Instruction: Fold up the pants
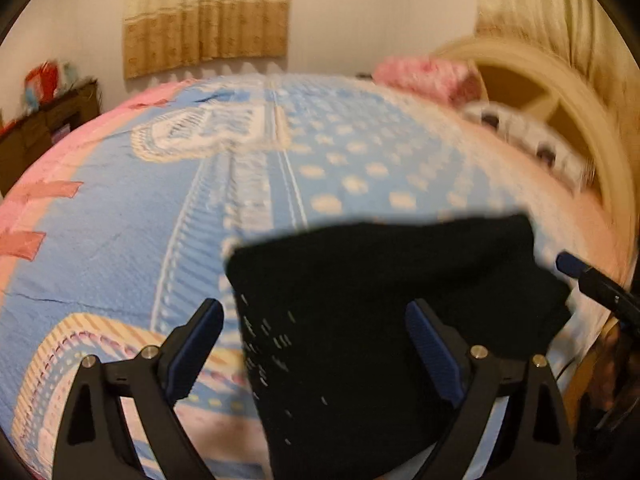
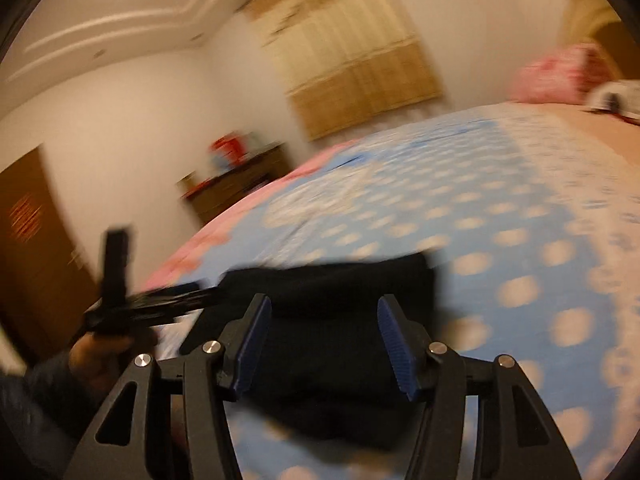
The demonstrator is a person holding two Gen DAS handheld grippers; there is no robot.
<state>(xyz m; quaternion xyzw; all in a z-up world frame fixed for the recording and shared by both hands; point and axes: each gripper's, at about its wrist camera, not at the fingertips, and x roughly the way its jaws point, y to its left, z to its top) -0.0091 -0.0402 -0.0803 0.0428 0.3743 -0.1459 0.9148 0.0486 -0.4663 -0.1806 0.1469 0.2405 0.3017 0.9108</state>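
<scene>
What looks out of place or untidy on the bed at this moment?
Nothing stands out. The black pants lie as a compact folded bundle on the blue dotted blanket, with no loose leg showing. Both grippers, left and right, are open above them.

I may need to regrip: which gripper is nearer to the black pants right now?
Roughly even; maybe left. The left gripper hangs open over the folded black pants, one pad over the bedspread. The right gripper is open, low at their edge.
</scene>
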